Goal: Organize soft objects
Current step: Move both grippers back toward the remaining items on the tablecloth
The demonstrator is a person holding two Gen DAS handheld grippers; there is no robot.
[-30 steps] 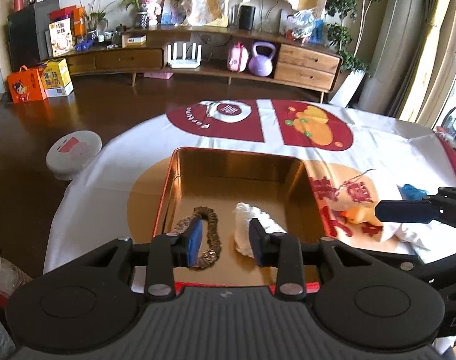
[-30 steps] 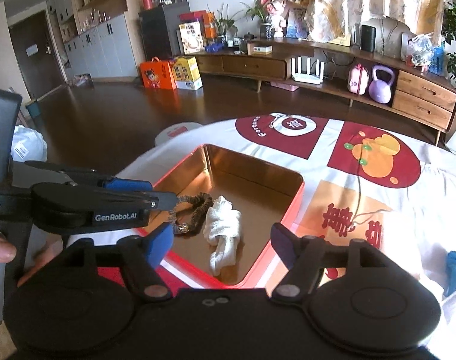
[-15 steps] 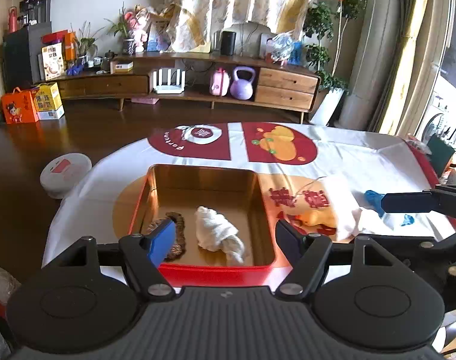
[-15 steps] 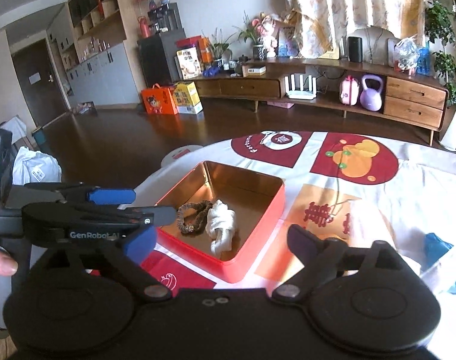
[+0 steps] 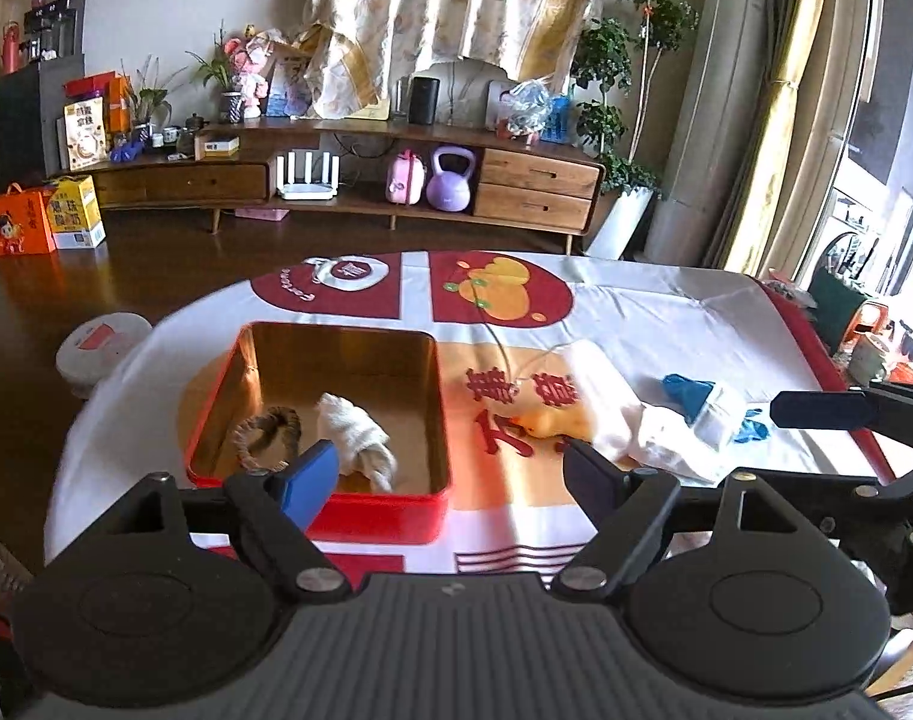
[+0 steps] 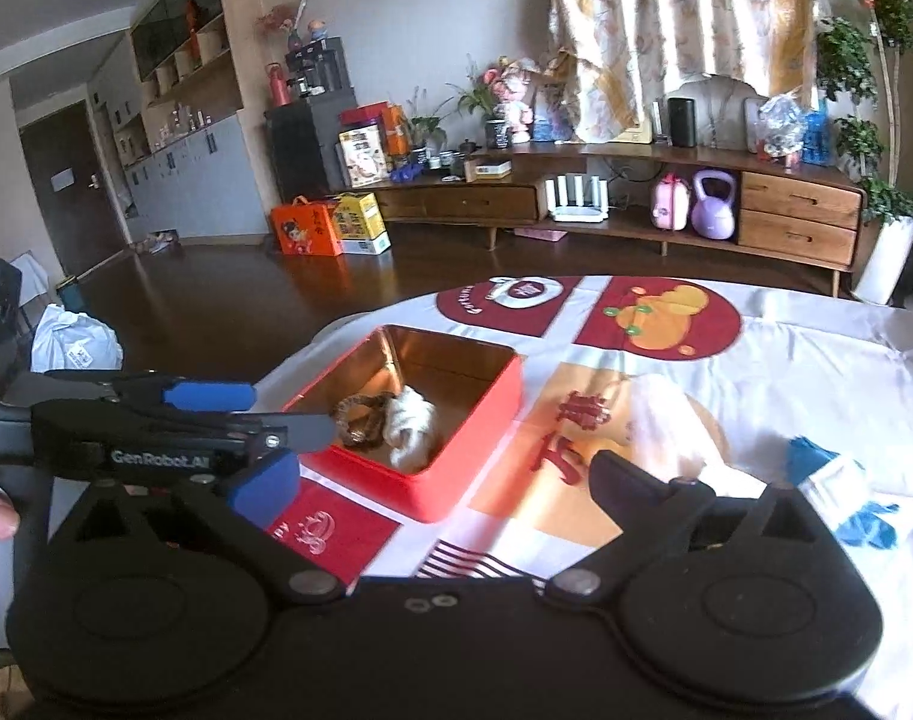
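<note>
Both tongs, left [image 5: 450,474] and right [image 6: 444,480], just opened wide and empty; white cloth [image 5: 630,420] ahead-right lies loose, so a shallow pinch may drag the tablecloth [image 5: 666,318].

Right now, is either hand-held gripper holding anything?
No. The left hand-held gripper and the right hand-held gripper are both open and empty, jaws just opened.

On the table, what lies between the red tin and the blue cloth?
In the left wrist view, between the red tin and the blue cloth lies a white cloth with a small orange thing at its near edge, on the printed tablecloth.
</note>
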